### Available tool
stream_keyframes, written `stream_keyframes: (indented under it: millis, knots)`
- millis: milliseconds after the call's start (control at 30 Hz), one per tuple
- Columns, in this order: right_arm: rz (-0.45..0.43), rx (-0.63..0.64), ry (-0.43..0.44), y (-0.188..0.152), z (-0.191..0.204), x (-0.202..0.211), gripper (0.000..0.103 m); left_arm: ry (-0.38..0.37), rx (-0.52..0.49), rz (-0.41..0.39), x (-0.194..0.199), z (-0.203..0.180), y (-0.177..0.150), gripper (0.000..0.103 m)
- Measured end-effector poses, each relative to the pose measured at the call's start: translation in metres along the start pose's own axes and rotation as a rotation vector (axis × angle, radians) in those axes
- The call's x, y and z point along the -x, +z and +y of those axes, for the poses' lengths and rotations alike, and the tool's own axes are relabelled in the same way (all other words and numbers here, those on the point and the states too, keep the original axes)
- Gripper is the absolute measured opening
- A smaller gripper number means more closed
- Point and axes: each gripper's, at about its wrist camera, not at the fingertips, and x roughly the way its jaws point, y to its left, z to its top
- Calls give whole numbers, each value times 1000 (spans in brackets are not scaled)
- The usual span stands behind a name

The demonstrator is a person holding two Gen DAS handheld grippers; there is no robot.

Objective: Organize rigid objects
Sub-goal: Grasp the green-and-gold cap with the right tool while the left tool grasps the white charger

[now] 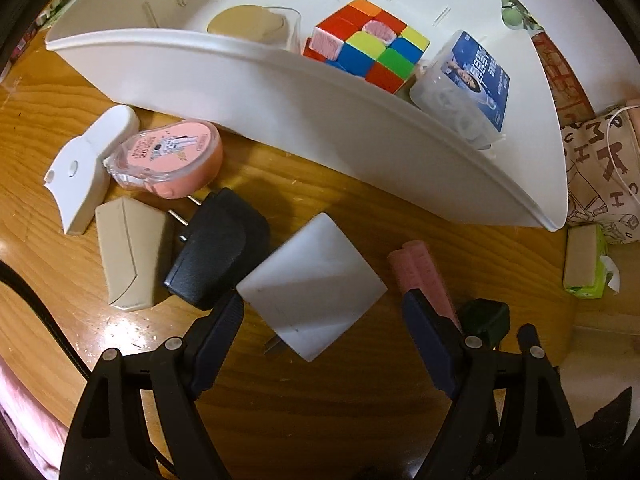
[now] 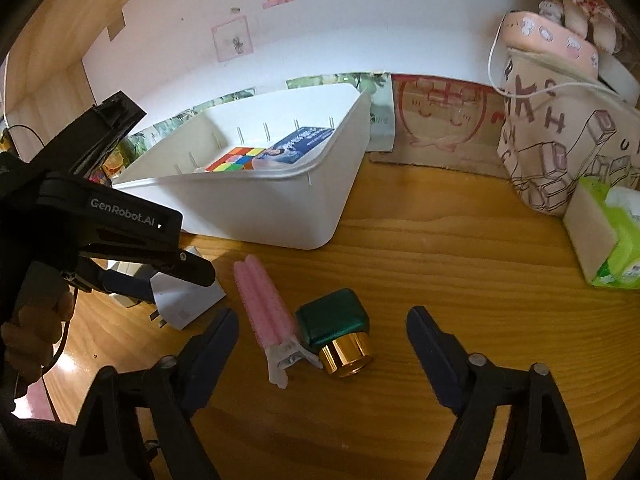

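We are holding the left gripper (image 1: pixel 322 312) wide over the white charger (image 1: pixel 312 284), pads not yet pressing; the right gripper (image 2: pixel 322 332) is standing wide around the pink roller (image 2: pixel 266 312) and green bottle (image 2: pixel 334 328). The white bin (image 1: pixel 280 92) is waiting beyond. We are judging a risk: the right jaws could catch both items together.

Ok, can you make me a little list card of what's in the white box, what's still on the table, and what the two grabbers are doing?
in the bin: white bin holds a puzzle cube, a clear case, a beige piece
on the table: white charger, black charger, pink roller, green bottle
left gripper: open over the white charger
right gripper: open around roller and bottle
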Motion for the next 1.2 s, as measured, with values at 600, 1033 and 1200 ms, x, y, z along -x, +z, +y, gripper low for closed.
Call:
stream_keyframes:
  millis: [600,1033,1200]
  knots:
    - [52,-68,36,1,-10,-24,52,-5,64,31,-13,16,11,78]
    - [75,-37,31,0,-3,-19,46,-48,91,43,-11,30,-13,69]
    - [79,-40,17,-2,0,-11,45,-63,132,53,-8,49,-25,69]
